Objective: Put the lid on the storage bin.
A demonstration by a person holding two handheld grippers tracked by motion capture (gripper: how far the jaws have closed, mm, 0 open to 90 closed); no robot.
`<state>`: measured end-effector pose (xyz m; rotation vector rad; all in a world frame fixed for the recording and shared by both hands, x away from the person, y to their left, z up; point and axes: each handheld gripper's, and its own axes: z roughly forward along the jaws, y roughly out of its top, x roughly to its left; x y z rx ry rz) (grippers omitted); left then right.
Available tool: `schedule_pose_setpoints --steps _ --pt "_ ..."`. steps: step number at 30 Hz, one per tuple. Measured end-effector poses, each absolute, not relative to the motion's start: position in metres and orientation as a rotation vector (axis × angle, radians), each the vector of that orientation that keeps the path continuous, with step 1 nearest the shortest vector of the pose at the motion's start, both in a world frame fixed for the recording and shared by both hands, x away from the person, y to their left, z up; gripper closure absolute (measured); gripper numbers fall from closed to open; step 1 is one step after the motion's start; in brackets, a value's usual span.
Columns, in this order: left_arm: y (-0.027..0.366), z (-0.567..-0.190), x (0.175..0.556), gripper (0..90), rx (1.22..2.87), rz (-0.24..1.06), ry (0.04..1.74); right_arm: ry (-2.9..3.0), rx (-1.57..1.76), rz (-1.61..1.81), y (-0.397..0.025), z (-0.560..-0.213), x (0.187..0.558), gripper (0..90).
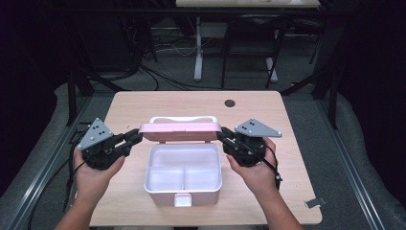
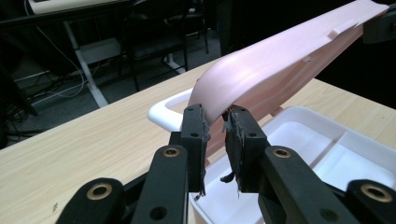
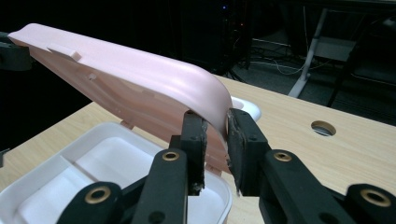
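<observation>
A white lunch box (image 1: 183,173) with a divided inside stands on the table, a pink clasp at its front. Its pink lid (image 1: 180,130) is raised, roughly level, above the box's back edge. My left gripper (image 1: 134,139) is shut on the lid's left end (image 2: 219,93). My right gripper (image 1: 223,135) is shut on the lid's right end (image 3: 205,93). In both gripper views the lid's edge sits pinched between the two black jaws, with the open box (image 2: 327,149) (image 3: 93,172) below. A white handle (image 2: 163,112) sticks out behind the lid.
The wooden table (image 1: 143,103) has a round cable hole (image 1: 230,103) at the back and a small metal clip (image 1: 314,202) at its right front corner. Beyond the table stand a white desk leg (image 1: 198,48) and dark chair frames.
</observation>
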<state>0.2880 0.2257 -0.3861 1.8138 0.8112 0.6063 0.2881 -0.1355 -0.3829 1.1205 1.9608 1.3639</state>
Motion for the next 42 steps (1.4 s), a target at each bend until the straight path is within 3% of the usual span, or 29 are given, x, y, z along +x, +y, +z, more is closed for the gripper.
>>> schedule_pose_setpoints --steps 42 --pt "0.235 -0.419 0.253 75.3 1.822 0.52 0.798 2.06 1.081 1.414 -0.147 -0.411 0.246 73.2"
